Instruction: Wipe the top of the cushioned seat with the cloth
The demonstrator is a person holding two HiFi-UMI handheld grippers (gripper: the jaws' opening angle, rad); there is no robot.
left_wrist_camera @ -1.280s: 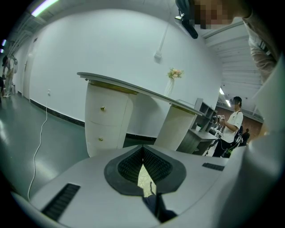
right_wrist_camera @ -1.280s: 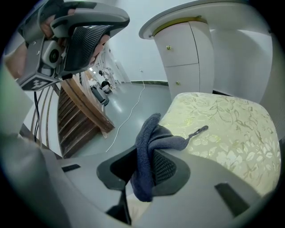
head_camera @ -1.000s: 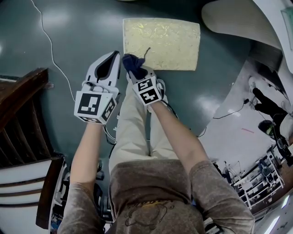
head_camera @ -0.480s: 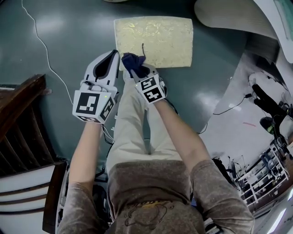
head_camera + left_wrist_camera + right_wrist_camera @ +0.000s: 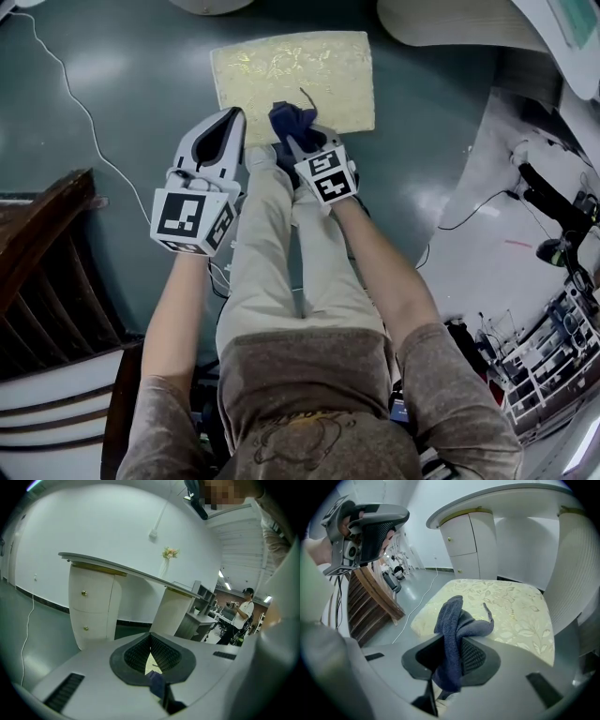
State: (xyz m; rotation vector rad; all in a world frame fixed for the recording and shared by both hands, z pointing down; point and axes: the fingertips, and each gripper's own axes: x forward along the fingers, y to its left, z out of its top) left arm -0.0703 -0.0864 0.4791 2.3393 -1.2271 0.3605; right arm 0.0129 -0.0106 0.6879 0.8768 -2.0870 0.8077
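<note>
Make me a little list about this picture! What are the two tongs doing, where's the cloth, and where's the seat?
left tongs: shut, holding nothing, beside the right tongs, by the seat's near edge
right tongs: shut on the cloth
cloth: dark blue, bunched up, over the seat's near edge; whether it touches the seat cannot be told
cushioned seat: cream with a leafy pattern, standing on the floor
floor: dark green and shiny
</note>
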